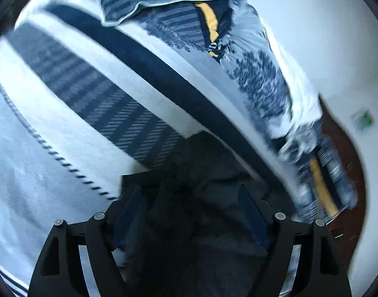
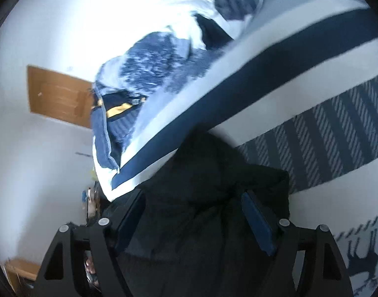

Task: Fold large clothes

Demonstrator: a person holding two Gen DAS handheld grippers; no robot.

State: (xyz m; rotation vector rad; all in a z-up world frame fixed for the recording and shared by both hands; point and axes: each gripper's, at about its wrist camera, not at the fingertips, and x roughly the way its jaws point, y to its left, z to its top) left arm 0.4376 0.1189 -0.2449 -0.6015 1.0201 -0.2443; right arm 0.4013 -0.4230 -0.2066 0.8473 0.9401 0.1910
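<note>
Left hand-held gripper (image 1: 189,212) clamped on a bunch of dark garment (image 1: 194,173); right hand-held gripper (image 2: 194,219) likewise gripping the dark cloth, fingertips buried in folds. Garment shape and type unreadable, edges cut off by the frame. Beneath, a bed with a white-and-navy striped cover (image 1: 90,94), blurred; crumpled patterned bedding (image 1: 260,74) beyond. White walls. Only in the right view: wooden door (image 2: 57,94), deer motif (image 2: 362,255).
</note>
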